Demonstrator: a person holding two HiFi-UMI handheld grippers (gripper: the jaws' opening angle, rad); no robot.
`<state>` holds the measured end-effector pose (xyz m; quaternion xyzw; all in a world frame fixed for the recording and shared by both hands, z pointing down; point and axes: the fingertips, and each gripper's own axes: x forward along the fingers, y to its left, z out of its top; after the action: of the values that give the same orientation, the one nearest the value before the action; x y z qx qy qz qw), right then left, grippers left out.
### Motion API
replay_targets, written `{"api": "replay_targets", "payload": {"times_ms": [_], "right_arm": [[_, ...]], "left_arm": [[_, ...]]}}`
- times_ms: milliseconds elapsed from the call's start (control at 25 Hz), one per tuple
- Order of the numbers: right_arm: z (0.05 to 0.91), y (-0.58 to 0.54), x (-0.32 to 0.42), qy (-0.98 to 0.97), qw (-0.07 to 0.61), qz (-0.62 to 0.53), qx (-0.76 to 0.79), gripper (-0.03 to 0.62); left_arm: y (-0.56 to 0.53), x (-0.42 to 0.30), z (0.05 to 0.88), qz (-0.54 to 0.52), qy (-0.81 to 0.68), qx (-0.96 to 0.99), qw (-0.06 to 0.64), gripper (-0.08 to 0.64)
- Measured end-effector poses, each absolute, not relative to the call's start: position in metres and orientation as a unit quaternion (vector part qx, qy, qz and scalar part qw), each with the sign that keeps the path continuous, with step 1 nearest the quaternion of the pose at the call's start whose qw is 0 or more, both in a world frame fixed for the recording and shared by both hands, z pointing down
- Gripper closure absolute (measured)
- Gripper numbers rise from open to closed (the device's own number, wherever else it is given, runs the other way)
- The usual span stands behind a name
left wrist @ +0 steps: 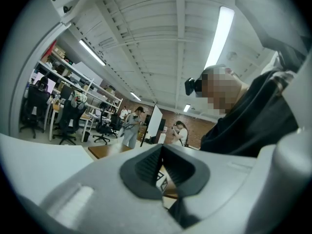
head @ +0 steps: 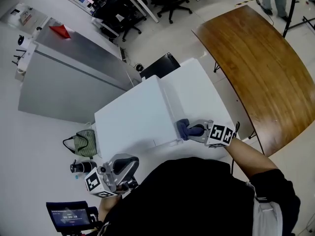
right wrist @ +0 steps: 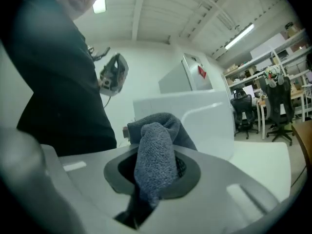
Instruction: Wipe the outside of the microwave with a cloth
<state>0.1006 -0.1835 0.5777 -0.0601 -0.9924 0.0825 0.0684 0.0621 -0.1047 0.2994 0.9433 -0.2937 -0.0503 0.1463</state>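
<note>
The boxy white microwave (head: 135, 117) stands upright on the white bench (head: 199, 90), filling its left part. The dark blue-grey knitted cloth (head: 184, 128) is bunched into a wad, clamped in the right tool (head: 195, 130), and pressed against the microwave's right side at its near corner.

Wore blk short-sleeved top (head: 197, 200). Had grey-white shells on L gripper (left wrist: 162, 165) & R gripper (head: 195, 130), blk/wht square-marker cube (head: 220, 134) each, dark ribbed pads (left wrist: 146, 167) inside jaws.
</note>
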Motion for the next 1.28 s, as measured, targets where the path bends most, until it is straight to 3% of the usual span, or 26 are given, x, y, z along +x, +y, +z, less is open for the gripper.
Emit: {"api": "replay_targets", "payload": {"times_ms": [200, 360, 600, 720, 840, 1040, 1120, 1280], "right_arm": [[0.676, -0.187, 0.095, -0.966, 0.249, 0.042, -0.059, 0.543], [0.722, -0.194, 0.094, -0.934, 0.354, 0.011, -0.05, 0.541], [0.731, -0.197, 0.1, -0.918, 0.389, 0.056, -0.057, 0.541], [0.704, -0.212, 0.119, -0.933, 0.329, 0.144, -0.019, 0.541], [0.634, -0.233, 0.139, -0.958, 0.194, 0.208, 0.045, 0.54], [0.487, -0.228, 0.159, -0.976, 0.023, 0.173, 0.132, 0.54], [0.424, -0.22, 0.128, -0.98, -0.012, 0.136, 0.144, 0.54], [0.33, -0.181, -0.017, -0.981, -0.031, 0.131, 0.137, 0.54]], "left_arm": [[-0.106, 0.066, 0.317, -0.044, -0.296, 0.938, 0.175, 0.557], [-0.105, 0.063, 0.336, -0.04, -0.295, 0.933, 0.199, 0.557], [-0.093, 0.048, 0.332, -0.059, -0.305, 0.932, 0.188, 0.557], [-0.074, 0.027, 0.317, -0.07, -0.32, 0.931, 0.162, 0.557], [-0.045, 0.001, 0.304, -0.085, -0.34, 0.926, 0.139, 0.557], [0.027, -0.042, 0.3, -0.113, -0.349, 0.925, 0.099, 0.557], [0.037, -0.086, 0.297, -0.124, -0.343, 0.927, 0.09, 0.557], [0.033, -0.229, 0.276, -0.146, -0.313, 0.931, 0.116, 0.557]]}}
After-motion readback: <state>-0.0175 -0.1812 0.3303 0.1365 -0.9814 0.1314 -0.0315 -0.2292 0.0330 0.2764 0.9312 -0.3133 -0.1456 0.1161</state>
